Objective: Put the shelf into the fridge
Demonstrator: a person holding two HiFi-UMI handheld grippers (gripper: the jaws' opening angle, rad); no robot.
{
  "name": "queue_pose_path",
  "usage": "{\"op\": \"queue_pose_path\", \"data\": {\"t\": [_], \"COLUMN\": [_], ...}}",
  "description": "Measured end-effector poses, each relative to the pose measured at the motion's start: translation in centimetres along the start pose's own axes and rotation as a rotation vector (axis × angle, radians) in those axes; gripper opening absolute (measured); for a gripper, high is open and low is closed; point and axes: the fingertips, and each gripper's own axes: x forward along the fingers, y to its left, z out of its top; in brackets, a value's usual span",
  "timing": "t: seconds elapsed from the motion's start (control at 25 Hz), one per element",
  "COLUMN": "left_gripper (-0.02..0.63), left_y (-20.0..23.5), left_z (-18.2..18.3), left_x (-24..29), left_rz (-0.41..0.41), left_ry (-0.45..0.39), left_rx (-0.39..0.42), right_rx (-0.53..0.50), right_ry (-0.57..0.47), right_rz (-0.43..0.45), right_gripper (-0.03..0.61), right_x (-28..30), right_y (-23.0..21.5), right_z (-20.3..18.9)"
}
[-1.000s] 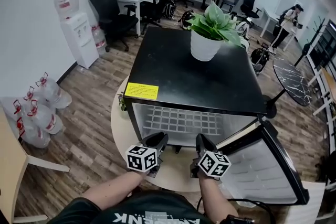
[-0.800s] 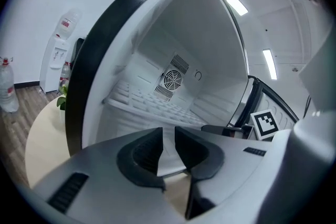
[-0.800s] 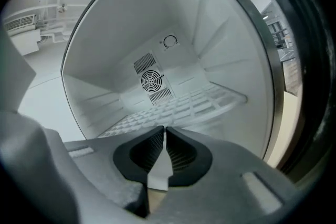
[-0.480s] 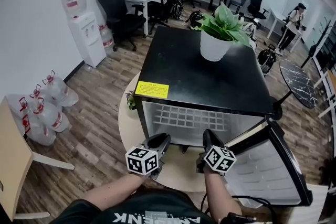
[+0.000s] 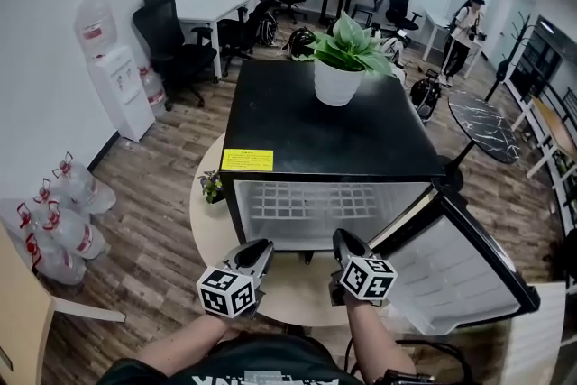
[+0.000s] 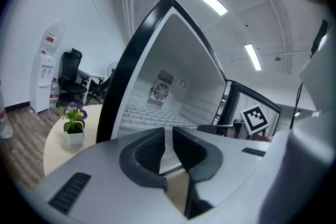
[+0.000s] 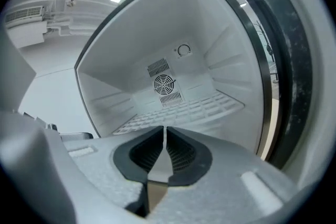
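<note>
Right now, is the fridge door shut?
No, the fridge door hangs wide open at the right, so the white shelf inside the fridge shows.

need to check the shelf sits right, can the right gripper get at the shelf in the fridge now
Probably yes: the door stands swung to the right, the right gripper sits before the fridge opening, and nothing shows between it and the shelf. Its jaws are nearly together.
</note>
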Motion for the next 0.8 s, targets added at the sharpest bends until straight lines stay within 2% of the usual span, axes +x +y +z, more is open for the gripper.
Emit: {"op": "queue_pose_path", "data": {"t": [0.4,0.6,0.8], "left_gripper": [0.02,0.008,0.002], "left_y": [-1.3,-2.1,-4.4], "left_z": [2.2,4.2,6.0], "left_x": [-2.9,-4.2,-5.6], "left_rz": [-0.087,-0.129,-0.207], "left_ry": [-0.02,-0.073,-0.082], "left_rx": [0.1,0.077,0.074], "right_rx": [-0.075,-0.094,-0.109], "right_ry": [-0.07,-0.118,-0.167], "right_rz": [-0.023,-0.061,-0.082], "right_gripper": [0.025,0.025,0.025], "right_x": [-7.4,-11.5,-15.0], "right_y": [5.1,6.8,8.2], "right_z": [1.3,2.4,4.1]}}
